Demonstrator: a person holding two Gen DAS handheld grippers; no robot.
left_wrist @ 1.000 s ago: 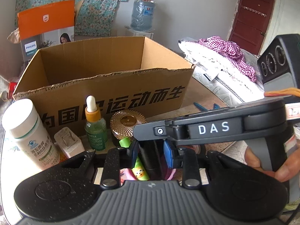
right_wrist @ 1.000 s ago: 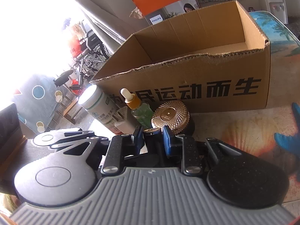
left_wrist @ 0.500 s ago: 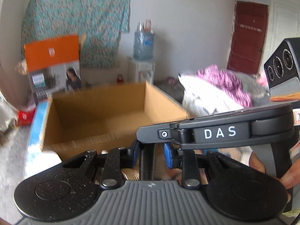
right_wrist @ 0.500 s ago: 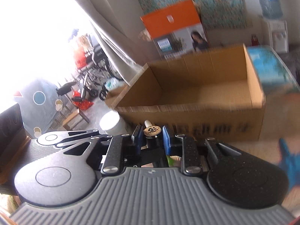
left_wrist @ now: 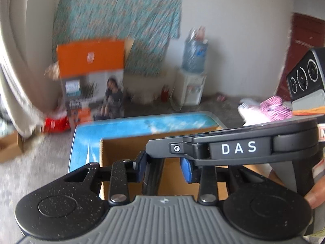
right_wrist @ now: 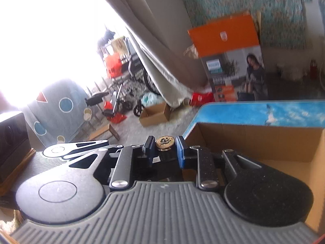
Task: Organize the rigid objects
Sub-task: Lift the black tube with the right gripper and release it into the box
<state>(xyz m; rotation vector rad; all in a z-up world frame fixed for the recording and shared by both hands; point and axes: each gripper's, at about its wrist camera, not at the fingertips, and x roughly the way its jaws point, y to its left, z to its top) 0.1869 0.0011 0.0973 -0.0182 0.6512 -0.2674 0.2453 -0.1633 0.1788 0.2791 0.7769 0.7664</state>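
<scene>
Room: white walls, teal patterned cloth (left_wrist: 121,20) hung on back wall, grey floor, beige curtain (right_wrist: 142,30) at bright window; both views motion-blurred.
Desk: blue sea-print top (left_wrist: 142,124), far edge and far-left corner showing past the box.
Cardboard box: open brown cardboard box (left_wrist: 113,162) sat on the desk, near its far-left corner; inside looked bare where visible in right wrist view (right_wrist: 254,142).
Left hand-held gripper: (left_wrist: 164,167) blue pads (left_wrist: 187,169) apart with a clear gap; a dark upright part stood between them nearer the left pad, contact unclear, so cannot tell if it gripped anything; it hung above the box opening.
Right hand-held gripper: (right_wrist: 165,151) blue pads closed in on a small item with a round gold cap (right_wrist: 165,141), cap stamped with a dark flower mark; item body hidden below the pads. In left wrist view its black body marked DAS (left_wrist: 237,148) crossed in front of the left one.
Held item position: raised over the box's left wall, above the near-left part of the opening.
Hand: fingers (left_wrist: 314,197) on the right gripper's handle, right frame edge.
Background: orange and grey Philips carton (left_wrist: 91,77) on the floor past the desk's far edge; water dispenser (left_wrist: 191,85) with bottle by the wall; pink checked cloth (left_wrist: 272,107) off the desk's right side; wheelchair (right_wrist: 126,81) by the window; small open box (right_wrist: 154,113) on the floor.
</scene>
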